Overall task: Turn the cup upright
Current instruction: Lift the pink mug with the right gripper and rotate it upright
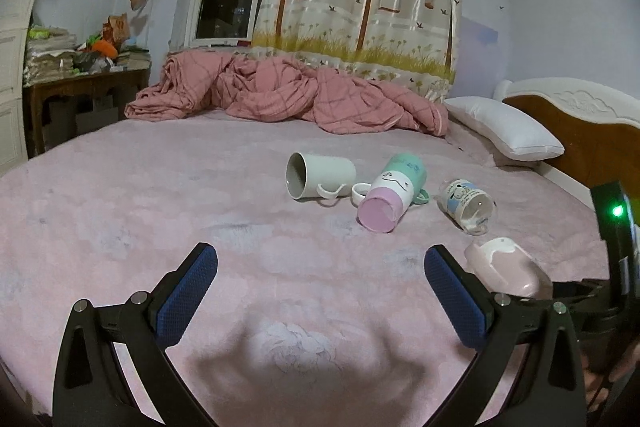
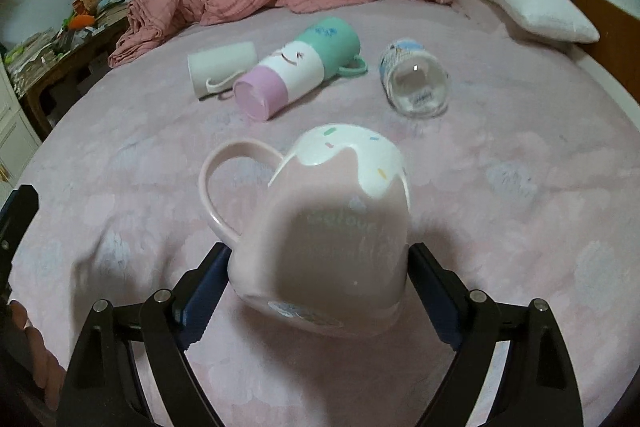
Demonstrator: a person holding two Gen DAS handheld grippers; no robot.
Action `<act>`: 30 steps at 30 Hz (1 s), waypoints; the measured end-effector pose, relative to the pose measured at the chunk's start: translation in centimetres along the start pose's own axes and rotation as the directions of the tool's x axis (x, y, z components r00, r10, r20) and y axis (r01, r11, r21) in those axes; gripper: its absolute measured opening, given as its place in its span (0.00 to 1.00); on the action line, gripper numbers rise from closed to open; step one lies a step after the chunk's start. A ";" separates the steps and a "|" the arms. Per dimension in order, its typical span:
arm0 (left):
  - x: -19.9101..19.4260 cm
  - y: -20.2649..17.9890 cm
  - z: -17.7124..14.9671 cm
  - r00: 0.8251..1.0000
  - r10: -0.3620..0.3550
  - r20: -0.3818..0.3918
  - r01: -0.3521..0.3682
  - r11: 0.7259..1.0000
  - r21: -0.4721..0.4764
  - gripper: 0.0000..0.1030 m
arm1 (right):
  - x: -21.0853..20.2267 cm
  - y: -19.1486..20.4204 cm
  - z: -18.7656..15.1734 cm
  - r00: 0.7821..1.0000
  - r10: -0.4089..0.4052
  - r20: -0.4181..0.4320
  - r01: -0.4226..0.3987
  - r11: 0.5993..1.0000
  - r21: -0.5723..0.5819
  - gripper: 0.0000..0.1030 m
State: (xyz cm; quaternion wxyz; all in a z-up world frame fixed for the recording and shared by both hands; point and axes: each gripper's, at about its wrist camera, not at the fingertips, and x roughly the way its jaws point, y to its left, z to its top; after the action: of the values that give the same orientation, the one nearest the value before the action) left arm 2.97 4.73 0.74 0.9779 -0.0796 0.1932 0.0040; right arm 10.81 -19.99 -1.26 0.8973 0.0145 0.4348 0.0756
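Four cups occupy the pink plush bedspread point(image 1: 160, 195). The glossy pink ceramic mug point(image 2: 324, 235), white drip glaze at its rim, is clamped between the right gripper point(image 2: 320, 283) pads near its base; long axis runs near-to-far, mouth far, handle left. Beyond lie a white mug point(image 1: 320, 177), a green-white-lilac cup point(image 1: 390, 193) and a glass cup point(image 1: 468, 205), all sideways. The left gripper point(image 1: 322, 291) is spread wide, holding nothing.
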 end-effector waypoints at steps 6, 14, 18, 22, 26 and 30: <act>-0.5 0.2 0.2 1.000 -0.004 0.010 0.004 1.000 -0.004 1.00 | -1.0 0.1 -0.4 0.999 0.006 0.050 -0.005 1.000 -0.019 0.93; -0.5 -0.4 -0.2 1.000 0.002 0.002 -0.002 1.000 0.019 1.00 | -5.7 -1.9 -1.3 0.981 0.025 0.192 -0.025 1.000 -0.002 1.00; -0.4 -0.7 -0.5 1.000 0.000 -0.006 0.000 1.000 0.022 1.00 | -7.4 -4.5 -2.1 0.960 -0.057 0.274 0.048 0.998 0.038 1.00; -0.1 -1.0 -0.7 1.000 -0.006 -0.019 0.006 1.000 0.021 1.00 | -7.5 -7.4 -3.0 0.943 -0.153 0.296 0.138 0.988 0.070 1.00; -0.1 -1.4 -1.1 1.000 -0.012 -0.029 0.013 0.999 0.031 1.00 | -7.1 -9.1 -3.6 0.929 -0.220 0.296 0.199 0.975 0.100 1.00; -0.8 -2.1 -1.6 1.000 -0.015 -0.018 0.016 0.997 0.069 1.00 | -7.4 -9.5 -3.7 0.921 -0.232 0.312 0.220 0.973 0.073 1.00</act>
State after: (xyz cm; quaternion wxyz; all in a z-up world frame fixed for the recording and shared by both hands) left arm 1.72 2.40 -0.15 0.9784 -0.0473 0.2010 -0.0109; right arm 4.56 -30.64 1.34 0.9579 -0.0075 0.2843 -0.0394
